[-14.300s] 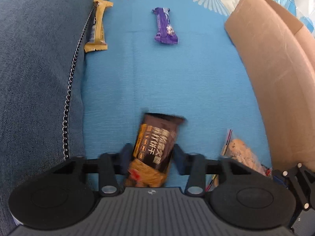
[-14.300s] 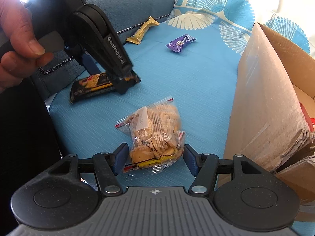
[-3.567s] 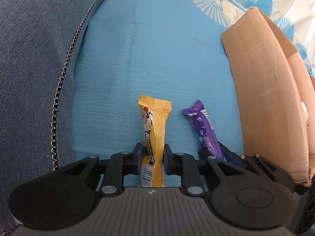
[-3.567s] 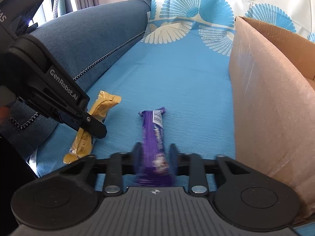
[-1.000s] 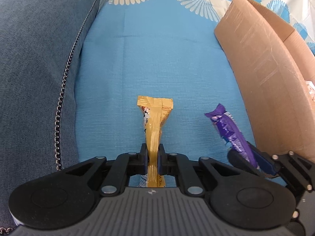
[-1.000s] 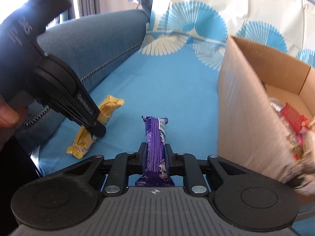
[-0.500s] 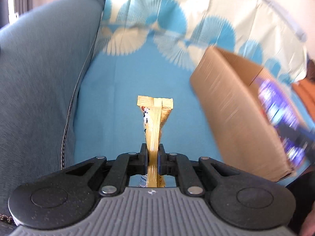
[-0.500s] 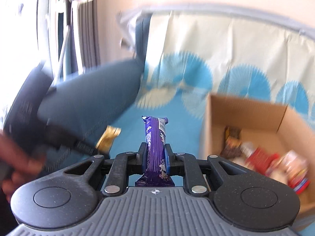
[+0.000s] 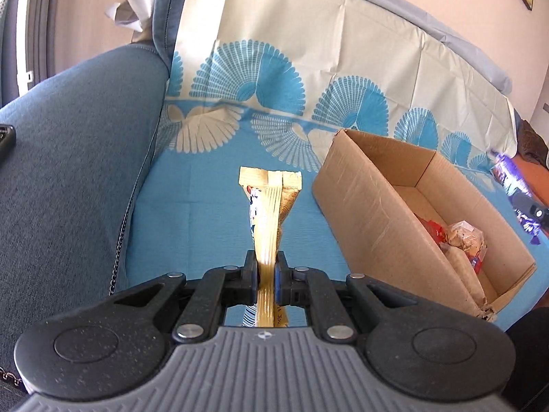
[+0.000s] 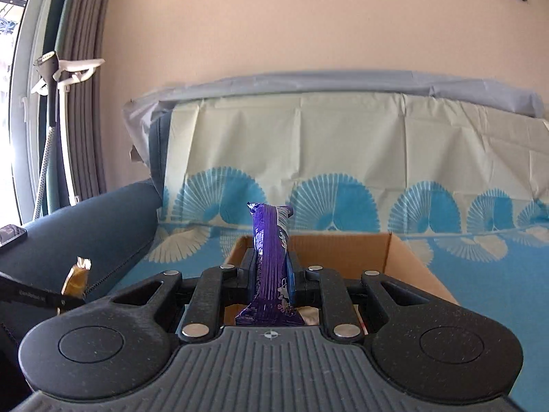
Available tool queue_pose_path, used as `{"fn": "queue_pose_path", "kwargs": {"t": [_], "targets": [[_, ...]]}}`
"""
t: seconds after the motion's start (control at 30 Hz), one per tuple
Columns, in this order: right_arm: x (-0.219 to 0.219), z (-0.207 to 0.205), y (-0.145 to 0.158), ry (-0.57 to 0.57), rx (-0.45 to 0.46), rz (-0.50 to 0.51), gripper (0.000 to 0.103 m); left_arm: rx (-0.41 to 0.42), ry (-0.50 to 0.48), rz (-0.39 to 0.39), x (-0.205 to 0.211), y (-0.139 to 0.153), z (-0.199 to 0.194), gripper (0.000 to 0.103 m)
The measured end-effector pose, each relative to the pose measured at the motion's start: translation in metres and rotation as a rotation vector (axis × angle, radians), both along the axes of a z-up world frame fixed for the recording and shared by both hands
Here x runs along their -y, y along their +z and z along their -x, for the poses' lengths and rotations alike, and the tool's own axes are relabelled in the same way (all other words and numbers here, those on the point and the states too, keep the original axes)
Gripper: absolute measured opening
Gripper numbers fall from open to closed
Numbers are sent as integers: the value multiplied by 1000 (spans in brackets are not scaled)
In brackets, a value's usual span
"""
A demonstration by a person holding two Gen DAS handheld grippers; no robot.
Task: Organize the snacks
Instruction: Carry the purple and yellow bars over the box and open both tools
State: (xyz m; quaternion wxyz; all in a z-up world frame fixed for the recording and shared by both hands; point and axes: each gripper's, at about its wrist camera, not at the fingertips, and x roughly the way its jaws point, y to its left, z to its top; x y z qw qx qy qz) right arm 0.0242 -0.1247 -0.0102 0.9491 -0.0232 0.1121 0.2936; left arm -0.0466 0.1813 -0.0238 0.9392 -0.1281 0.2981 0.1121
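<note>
Right wrist — cardboard box [image 10: 394,254] interior hidden

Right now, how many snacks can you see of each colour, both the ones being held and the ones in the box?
Yellow bar, held in the left gripper: 1
Purple bar, held in the right gripper: 1
Red packet in the cardboard box: 1
Clear bag of biscuits in the box: 1
Total: 4 that I can make out; the box wall may hide more.
</note>
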Motion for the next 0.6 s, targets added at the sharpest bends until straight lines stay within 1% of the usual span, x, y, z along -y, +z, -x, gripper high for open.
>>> {"fn": "queue_pose_path", "kwargs": {"t": [0.03,0.13,0.27,0.4,0.53,0.6], "targets": [[0,-3,-5,-4,-15,8,18,0,0,-9,1,0,-2,9],[7,-12,-5,-8,-15,-39,18,5,-1,-44,7,0,-4,9],[13,-24,-11,-26,-28,-47,18,0,-15,-82,15,-1,-9,9],[18,-32,-15,-50,-16,-58,18,-15,-19,-127,25,-3,-16,9],[24,-40,-18,-63,-19,-76,18,-15,-6,-132,33,-3,-21,9],[28,-43,-19,-66,-18,-83,18,-25,-11,-152,37,-4,-27,9]]}}
